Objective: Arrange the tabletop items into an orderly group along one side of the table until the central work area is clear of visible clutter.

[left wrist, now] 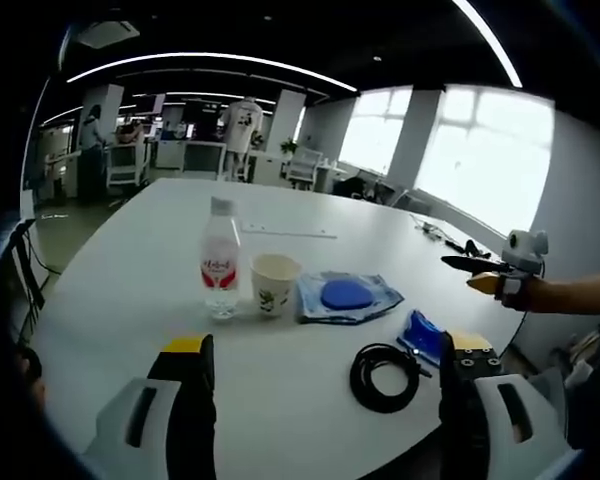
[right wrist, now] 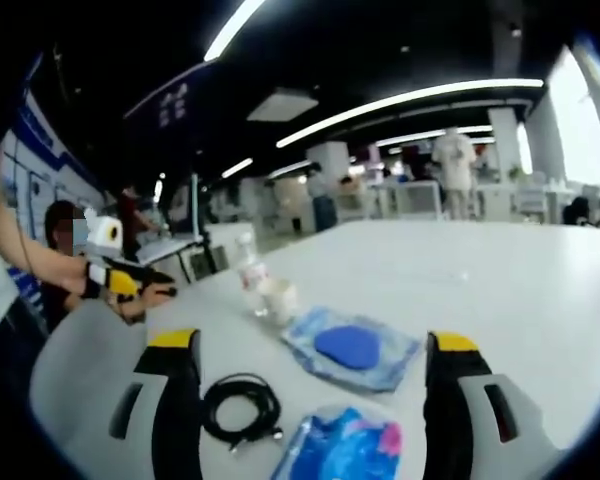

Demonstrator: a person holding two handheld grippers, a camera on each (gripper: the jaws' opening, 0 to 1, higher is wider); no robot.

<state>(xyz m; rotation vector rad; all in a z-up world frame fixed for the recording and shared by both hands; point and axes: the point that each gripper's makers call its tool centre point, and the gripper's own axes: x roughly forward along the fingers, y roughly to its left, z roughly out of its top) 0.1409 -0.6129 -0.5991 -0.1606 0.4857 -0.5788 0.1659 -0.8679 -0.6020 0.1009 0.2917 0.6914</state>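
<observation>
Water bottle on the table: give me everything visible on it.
The water bottle is clear plastic with a white cap and a white label bearing red print. It stands upright on the white table, close beside the paper cup; whether they touch cannot be told. No liquid level is discernible. In the right gripper view it stands just behind the cup, too blurred for more. Neither gripper touches it.

You can read nothing here. The water bottle (left wrist: 220,259) ahead of your left jaws wears a red label with blurred print, and the paper cup (left wrist: 274,284) beside it carries an unclear mark.
</observation>
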